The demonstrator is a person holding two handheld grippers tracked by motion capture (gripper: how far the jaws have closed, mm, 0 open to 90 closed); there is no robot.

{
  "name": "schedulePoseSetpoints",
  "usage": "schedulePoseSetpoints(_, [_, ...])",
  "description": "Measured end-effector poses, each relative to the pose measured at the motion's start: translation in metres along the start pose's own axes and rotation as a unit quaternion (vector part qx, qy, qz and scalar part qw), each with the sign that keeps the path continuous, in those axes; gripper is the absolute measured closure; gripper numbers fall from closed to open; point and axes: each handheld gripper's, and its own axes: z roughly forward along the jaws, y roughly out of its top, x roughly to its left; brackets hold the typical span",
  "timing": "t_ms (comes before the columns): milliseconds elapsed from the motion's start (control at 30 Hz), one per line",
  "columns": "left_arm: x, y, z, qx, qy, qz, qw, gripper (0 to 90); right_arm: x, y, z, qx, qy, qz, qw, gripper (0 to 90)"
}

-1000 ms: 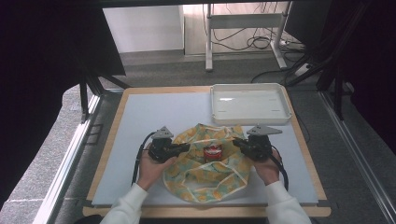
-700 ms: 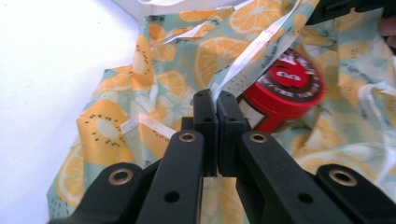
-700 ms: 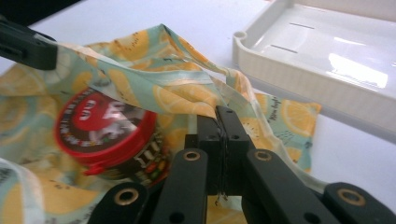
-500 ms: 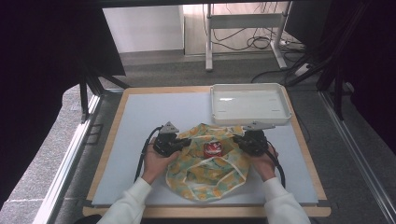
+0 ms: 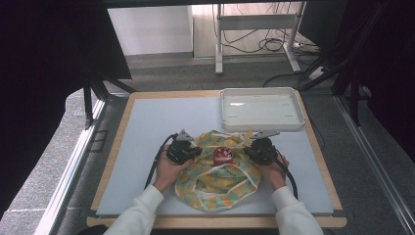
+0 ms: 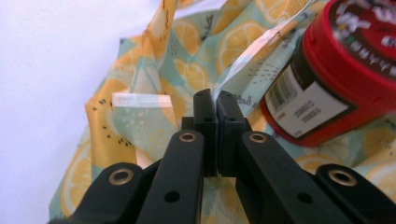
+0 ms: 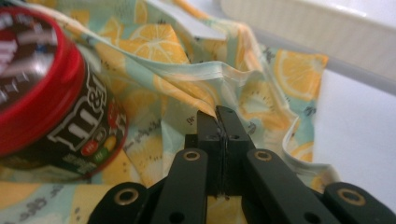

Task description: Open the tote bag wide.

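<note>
A lemon-print cloth (image 5: 220, 183) lies spread on the white table mat, and a red-lidded candy tub (image 5: 221, 155) stands on it near its far edge. To the tub's left, my left gripper (image 5: 195, 152) is shut on a white-hemmed edge of the cloth (image 6: 140, 126). Its closed tips (image 6: 215, 98) pinch the hem, with the tub (image 6: 336, 79) close on the right. On the tub's other side, my right gripper (image 5: 251, 150) is shut as well. Its tips (image 7: 217, 114) clamp a fold of the cloth (image 7: 187, 84) beside the tub (image 7: 42, 88).
A white rectangular tray (image 5: 259, 110) sits at the far right of the mat, just beyond the cloth, and its ribbed wall (image 7: 327, 28) is close to my right gripper. The wood-rimmed mat (image 5: 161, 122) is bare to the left. Dark frames and cables surround the table.
Both grippers have moved a little inward toward the tub and lower, still holding the cloth. The cloth's far edge has bunched closer around the tub.
</note>
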Motion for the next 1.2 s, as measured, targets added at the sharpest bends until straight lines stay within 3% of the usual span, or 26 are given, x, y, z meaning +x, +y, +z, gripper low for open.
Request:
schedulePoseSetpoints(300, [0.001,-0.01,0.006,0.022,-0.026,-0.016,0.9993,89.1,0.003,-0.009,0.004,0.024,0.009,-0.015,0.9996,88.5])
schedulePoseSetpoints(600, [0.0,-0.013,0.011,0.031,-0.023,-0.007,0.9992,83.2,0.003,-0.012,0.007,0.032,0.009,-0.017,0.9993,85.7])
schedulePoseSetpoints(700, [-0.001,-0.012,0.007,0.02,-0.021,-0.004,0.9996,74.7,0.003,-0.012,0.005,0.031,0.01,-0.022,0.9992,74.6])
schedulePoseSetpoints(833, [-0.005,-0.006,-0.005,0.001,-0.018,0.0,0.9998,50.4,0.009,-0.008,-0.01,-0.007,-0.012,-0.03,0.9995,37.0])
schedulePoseSetpoints(900, [-0.008,-0.002,-0.013,-0.016,-0.013,0.005,0.9998,43.5,0.011,-0.006,-0.018,-0.019,-0.021,-0.025,0.9993,28.8])
schedulePoseSetpoints(1033, [-0.012,0.007,-0.029,-0.045,-0.021,0.009,0.9987,31.9,0.013,-0.002,-0.037,-0.053,-0.014,-0.004,0.9985,23.6])
schedulePoseSetpoints(1200, [-0.012,0.012,-0.045,-0.076,-0.026,0.004,0.9967,30.4,0.014,0.002,-0.055,-0.081,0.009,-0.007,0.9966,28.2])
